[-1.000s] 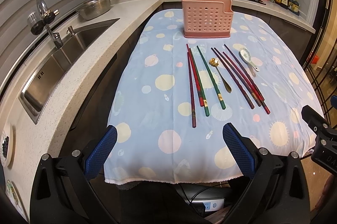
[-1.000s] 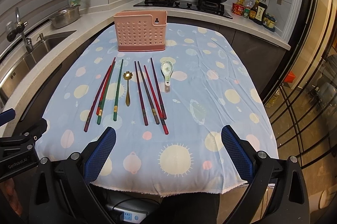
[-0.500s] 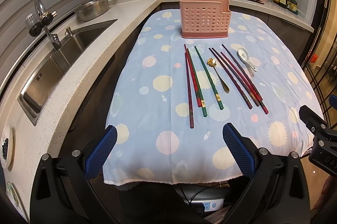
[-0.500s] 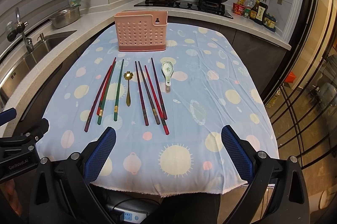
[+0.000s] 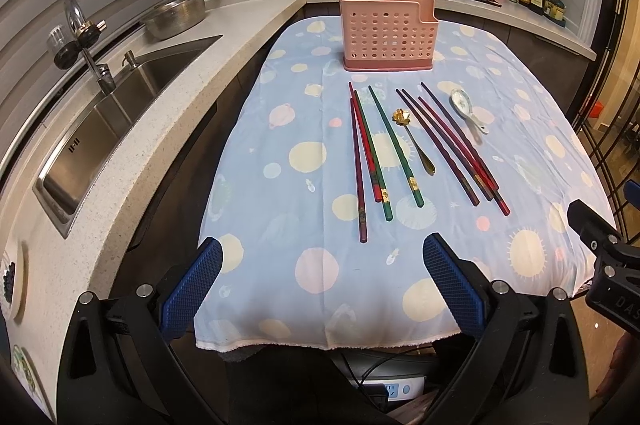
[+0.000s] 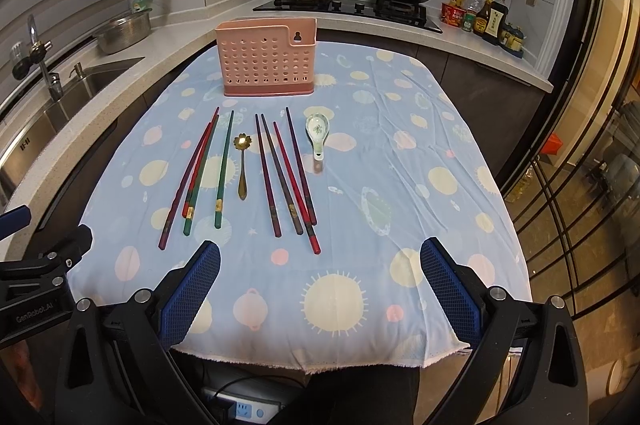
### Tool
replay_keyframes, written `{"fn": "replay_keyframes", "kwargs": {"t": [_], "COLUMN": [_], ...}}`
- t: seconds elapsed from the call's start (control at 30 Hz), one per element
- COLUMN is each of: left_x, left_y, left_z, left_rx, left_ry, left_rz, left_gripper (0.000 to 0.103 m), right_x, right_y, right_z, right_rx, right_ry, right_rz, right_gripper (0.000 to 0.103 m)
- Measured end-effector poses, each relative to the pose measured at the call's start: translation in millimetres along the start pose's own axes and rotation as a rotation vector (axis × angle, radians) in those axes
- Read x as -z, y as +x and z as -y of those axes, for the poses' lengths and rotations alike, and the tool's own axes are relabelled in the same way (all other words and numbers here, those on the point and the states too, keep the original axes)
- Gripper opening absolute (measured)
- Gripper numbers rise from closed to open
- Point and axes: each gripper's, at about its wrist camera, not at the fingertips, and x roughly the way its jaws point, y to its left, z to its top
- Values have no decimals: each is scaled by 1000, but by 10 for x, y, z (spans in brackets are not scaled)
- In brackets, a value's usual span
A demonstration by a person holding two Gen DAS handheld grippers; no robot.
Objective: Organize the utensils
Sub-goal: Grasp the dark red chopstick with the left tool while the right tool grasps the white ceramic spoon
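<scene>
Both tools hang over the near edge of the worktop [image 6: 400, 161], wide open and empty — the left tool [image 5: 322, 285] and the right tool [image 6: 320, 289] alike. On the spotted cloth [image 5: 304, 265] lie the chopsticks [image 6: 288, 173] in rows, a gold spoon [image 6: 242, 165] between them, a white soup spoon [image 6: 318, 133] just to the right. The pink holder [image 6: 266, 65] stands upright behind them — well apart from both tools.

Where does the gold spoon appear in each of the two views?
Left wrist: gold spoon right of centre, between the green chopstick and the dark chopsticks.
Right wrist: gold spoon left of centre, same neighbours.
Shared landmark: pink holder behind it.
</scene>
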Motion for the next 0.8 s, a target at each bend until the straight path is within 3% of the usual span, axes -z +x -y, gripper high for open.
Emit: {"fn": "replay_keyframes", "kwargs": {"t": [0.2, 0.43, 0.73, 0.8], "left_x": [-28, 7, -5, -22], "left_y": [214, 677, 1281, 1387], "left_z": [-170, -380, -148, -112], "left_rx": [34, 31, 67, 74], "left_ry": [-54, -114, -63, -55], "left_rz": [-22, -101, -167, -182], "left_gripper": [96, 96, 96, 91], "right_x": [33, 34, -71, -93], "right_y": [157, 430, 808, 864], "right_z": [125, 281, 380, 384], "right_rx": [-5, 26, 24, 23], "right_ry": [32, 60, 96, 97], "right_rz": [0, -22, -73, -79], "right_gripper": [96, 96, 96, 96]}}
